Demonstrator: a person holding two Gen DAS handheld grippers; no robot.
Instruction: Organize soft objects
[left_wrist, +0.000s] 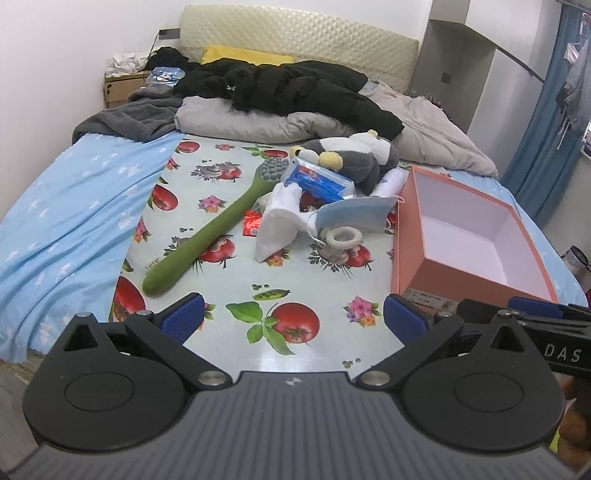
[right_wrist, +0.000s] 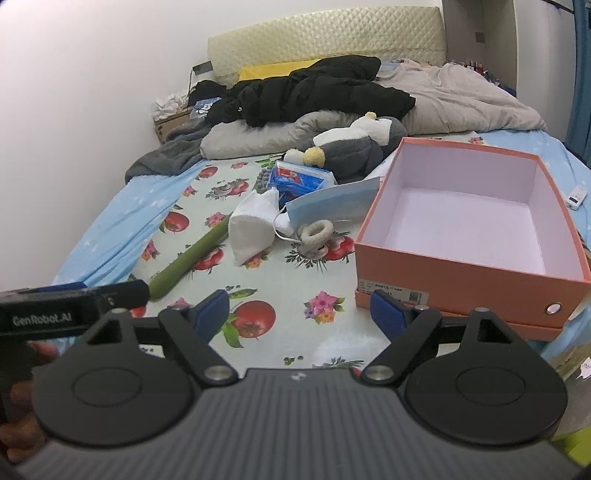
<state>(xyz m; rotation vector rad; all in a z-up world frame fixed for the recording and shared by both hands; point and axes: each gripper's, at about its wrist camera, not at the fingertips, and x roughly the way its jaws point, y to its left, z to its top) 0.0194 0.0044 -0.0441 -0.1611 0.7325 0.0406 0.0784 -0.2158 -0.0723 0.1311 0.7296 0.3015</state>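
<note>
An open, empty orange box sits on the right of a fruit-print cloth on the bed. Left of it lies a pile: a grey and white plush toy, a blue tissue pack, a blue face mask, a white folded cloth, a beige hair tie and a green massage stick. My left gripper and right gripper are open and empty above the cloth's near edge.
A black jacket, grey blankets and a beige duvet are heaped at the far end by the headboard. A light blue sheet covers the bed's left side. A white remote lies right of the box.
</note>
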